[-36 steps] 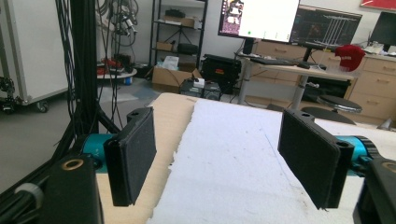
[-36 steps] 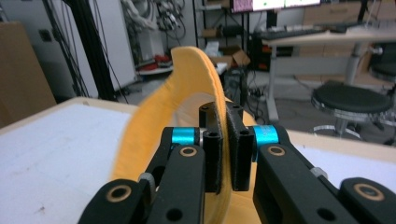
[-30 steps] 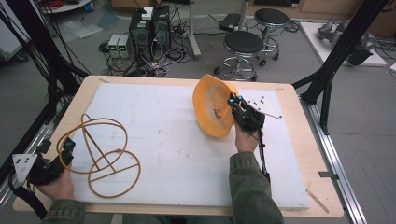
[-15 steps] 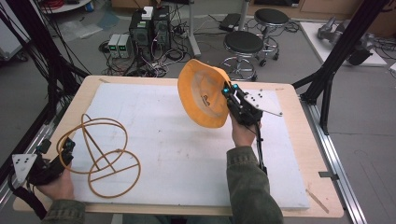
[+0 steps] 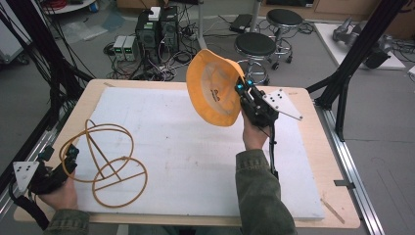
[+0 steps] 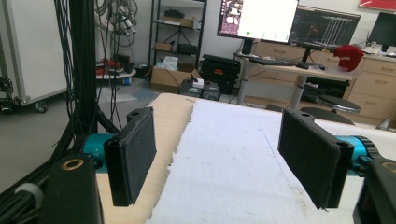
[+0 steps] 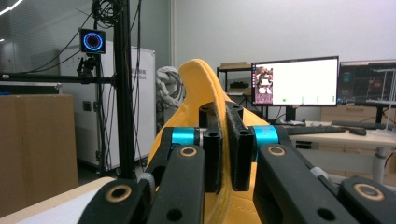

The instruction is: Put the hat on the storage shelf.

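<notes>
Right tongs [image 5: 241,93] pinch the brim of an orange fabric hat [image 5: 214,88] with pale lining; left tongs [image 6: 224,158] spread.

Even, soft indoor light, faint shadows, slightly grainy high view, glowing monitors behind.

a lab or research workshop is shown. the counter [image 5: 313,161] is framed by black metal struts [image 5: 352,68], and computer towers [image 5: 156,29] with tangled cables are seen on the grey floor beyond it. round stools [image 5: 255,45], desks with lit monitors [image 6: 258,19], storage shelves [image 6: 180,28] and a cardboard box [image 7: 37,149] are seen around the room.
</notes>
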`<state>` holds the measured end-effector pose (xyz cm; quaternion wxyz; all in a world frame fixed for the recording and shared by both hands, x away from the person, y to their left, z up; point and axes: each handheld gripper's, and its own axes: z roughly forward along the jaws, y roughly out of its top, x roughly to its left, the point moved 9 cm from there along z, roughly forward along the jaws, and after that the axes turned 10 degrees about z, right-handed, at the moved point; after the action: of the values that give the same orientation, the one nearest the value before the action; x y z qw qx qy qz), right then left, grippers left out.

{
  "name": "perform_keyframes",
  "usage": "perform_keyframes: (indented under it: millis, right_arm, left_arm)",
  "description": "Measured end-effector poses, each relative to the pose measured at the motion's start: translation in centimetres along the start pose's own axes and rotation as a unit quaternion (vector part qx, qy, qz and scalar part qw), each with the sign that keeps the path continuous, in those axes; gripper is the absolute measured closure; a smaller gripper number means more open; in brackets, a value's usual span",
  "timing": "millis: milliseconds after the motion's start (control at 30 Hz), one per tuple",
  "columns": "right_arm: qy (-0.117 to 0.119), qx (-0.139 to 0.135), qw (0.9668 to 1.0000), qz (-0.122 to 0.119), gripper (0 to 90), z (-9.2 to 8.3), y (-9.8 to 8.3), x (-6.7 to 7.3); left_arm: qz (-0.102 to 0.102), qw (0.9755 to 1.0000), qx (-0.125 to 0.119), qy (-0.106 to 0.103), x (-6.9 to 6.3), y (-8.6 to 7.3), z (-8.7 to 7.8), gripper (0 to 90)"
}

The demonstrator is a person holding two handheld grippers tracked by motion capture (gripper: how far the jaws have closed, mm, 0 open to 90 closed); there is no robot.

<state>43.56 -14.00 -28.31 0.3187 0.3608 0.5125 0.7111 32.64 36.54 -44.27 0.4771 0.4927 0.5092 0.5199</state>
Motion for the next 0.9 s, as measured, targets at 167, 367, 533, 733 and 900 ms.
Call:
perform_keyframes:
  millis: [167,367,533,733,900]
  right_arm:
    - [0.004,-0.009,0.9999,-0.008,86.3,0.2,0.6,0.7]
    - [0.012,-0.014,0.9997,-0.017,86.2,0.5,1.2,1.6]
    - [0.023,-0.019,0.9993,-0.021,86.2,1.2,2.0,2.9]
    - [0.047,-0.022,0.9983,-0.025,86.2,2.5,2.3,5.7]
    - [0.065,-0.018,0.9974,-0.026,86.2,3.9,2.1,8.2]
  left_arm:
    - [0.000,1.0000,-0.001,0.000,0.0,0.0,0.0,27.8]
    - [0.000,1.0000,0.000,0.000,0.0,0.0,0.0,27.8]
    - [0.000,1.0000,-0.001,-0.001,0.0,0.0,0.0,27.9]
    - [0.000,1.0000,0.000,-0.001,0.0,0.0,0.0,27.9]
    - [-0.002,1.0000,-0.002,0.000,0.0,0.0,-0.1,27.9]
